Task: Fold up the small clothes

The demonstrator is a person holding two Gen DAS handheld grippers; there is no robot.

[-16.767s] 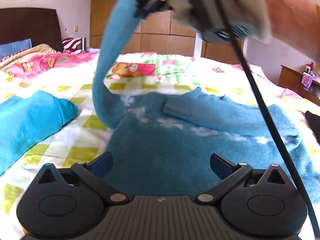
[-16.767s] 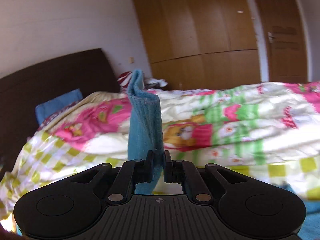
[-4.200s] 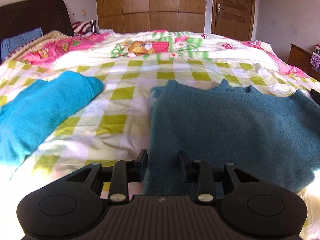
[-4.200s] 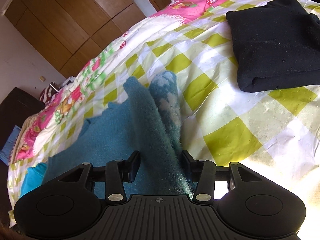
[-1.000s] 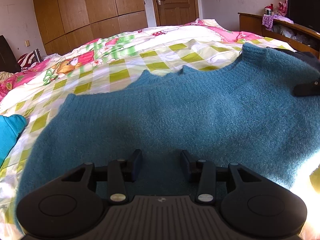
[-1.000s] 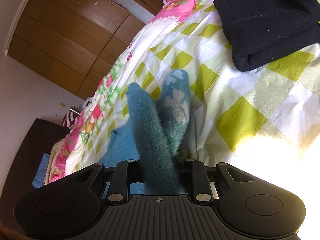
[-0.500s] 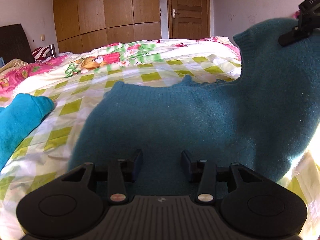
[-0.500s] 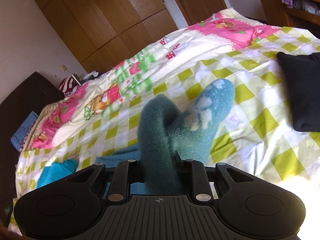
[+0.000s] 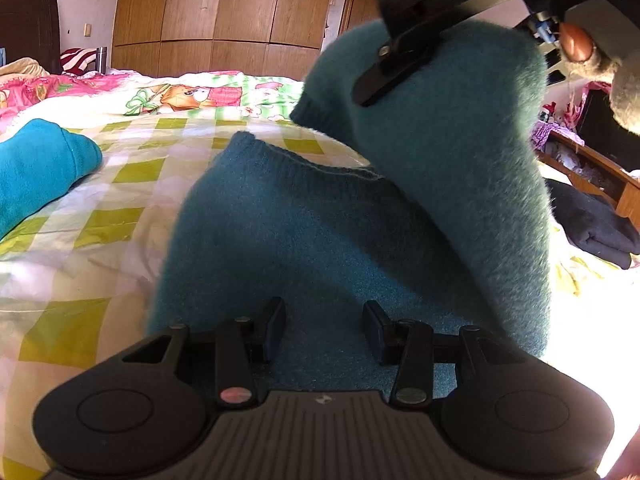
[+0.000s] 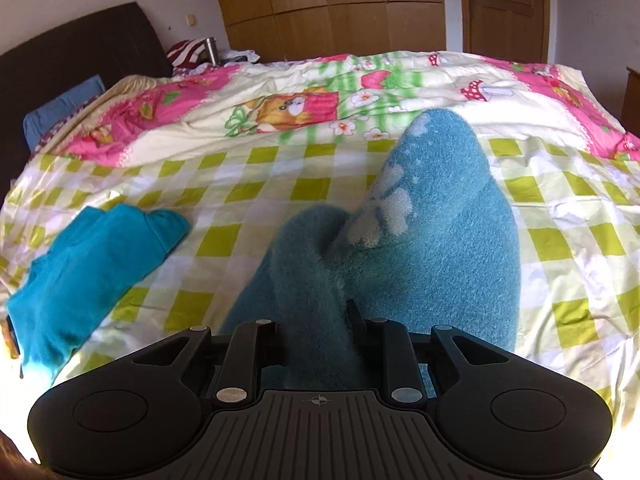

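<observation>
Right gripper clamps teal sweater edge, lifted; left gripper parted, fingers spread over sweater on checked bedsheet.

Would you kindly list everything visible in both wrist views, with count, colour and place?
teal sweater: one, dark teal, mid-bed, one side lifted
turquoise garment: one, bright turquoise, left on the bed
black garment: one, black, right edge of the bed
checked sheet: one, green and white, under the clothes
cartoon quilt: one, pink and green, far end of the bed
wardrobe: one, brown wood, back wall
left gripper: one, black, open over the sweater
right gripper: one, black, shut on the sweater
</observation>
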